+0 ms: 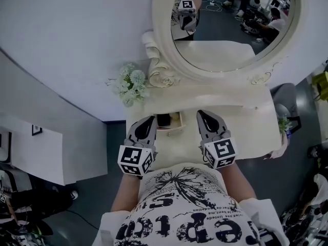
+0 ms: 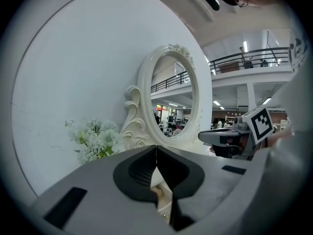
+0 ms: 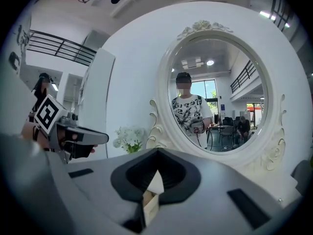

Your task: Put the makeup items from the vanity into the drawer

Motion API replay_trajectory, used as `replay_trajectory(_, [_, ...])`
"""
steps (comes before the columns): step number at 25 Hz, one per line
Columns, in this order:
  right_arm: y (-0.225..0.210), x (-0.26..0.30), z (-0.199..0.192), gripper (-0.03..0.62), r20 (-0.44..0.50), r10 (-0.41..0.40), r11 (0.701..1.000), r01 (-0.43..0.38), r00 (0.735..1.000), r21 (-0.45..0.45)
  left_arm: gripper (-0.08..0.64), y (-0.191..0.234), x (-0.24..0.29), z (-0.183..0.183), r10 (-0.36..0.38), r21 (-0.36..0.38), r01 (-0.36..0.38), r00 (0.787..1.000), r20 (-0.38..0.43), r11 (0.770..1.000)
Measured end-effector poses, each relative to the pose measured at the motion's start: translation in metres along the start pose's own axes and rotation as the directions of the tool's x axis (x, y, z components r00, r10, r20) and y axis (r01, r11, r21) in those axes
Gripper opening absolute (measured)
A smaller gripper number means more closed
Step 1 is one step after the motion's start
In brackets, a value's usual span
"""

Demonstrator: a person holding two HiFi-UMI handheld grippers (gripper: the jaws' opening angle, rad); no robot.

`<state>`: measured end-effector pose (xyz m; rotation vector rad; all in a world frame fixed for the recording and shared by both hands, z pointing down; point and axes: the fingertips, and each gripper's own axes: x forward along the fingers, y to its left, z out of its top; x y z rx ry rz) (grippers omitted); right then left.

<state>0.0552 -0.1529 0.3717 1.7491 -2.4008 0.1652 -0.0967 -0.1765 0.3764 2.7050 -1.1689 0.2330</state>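
The cream vanity (image 1: 246,122) stands under an oval mirror (image 1: 230,24). A small drawer (image 1: 177,131) is pulled out of its front, with something dark (image 1: 164,120) lying inside. My left gripper (image 1: 150,119) hangs just left of the drawer and my right gripper (image 1: 201,114) just right of it. Both are shut with nothing between the jaws. In the left gripper view the left gripper (image 2: 156,152) has its tips touching, and the drawer's pale edge (image 2: 159,192) shows below them. The right gripper (image 3: 157,154) is the same in its own view, above the drawer's corner (image 3: 149,204).
A bunch of white flowers (image 1: 130,83) sits at the vanity's back left corner beside the mirror's scrolled frame (image 1: 159,70). A white wall lies behind it. To the right of the vanity stand a grey chair (image 1: 287,99) and a small plant (image 1: 284,123).
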Motion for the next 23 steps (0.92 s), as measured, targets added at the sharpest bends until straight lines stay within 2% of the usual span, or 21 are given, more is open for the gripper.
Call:
replay_trajectory(8, [0.0031, 0.0007, -0.001, 0.017, -0.005, 0.008, 1.0, -0.008, 1.0, 0.008, 0.02, 0.0057, -0.004, 0.0042, 0.015, 0.002, -0.015, 1.0, 0.013, 1.0])
replay_trajectory(23, [0.0067, 0.0049, -0.001, 0.017, -0.001, 0.023, 0.999, -0.023, 1.0, -0.036, 0.021, 0.0054, -0.0029, 0.0038, 0.035, 0.01, -0.036, 0.999, 0.02, 0.999])
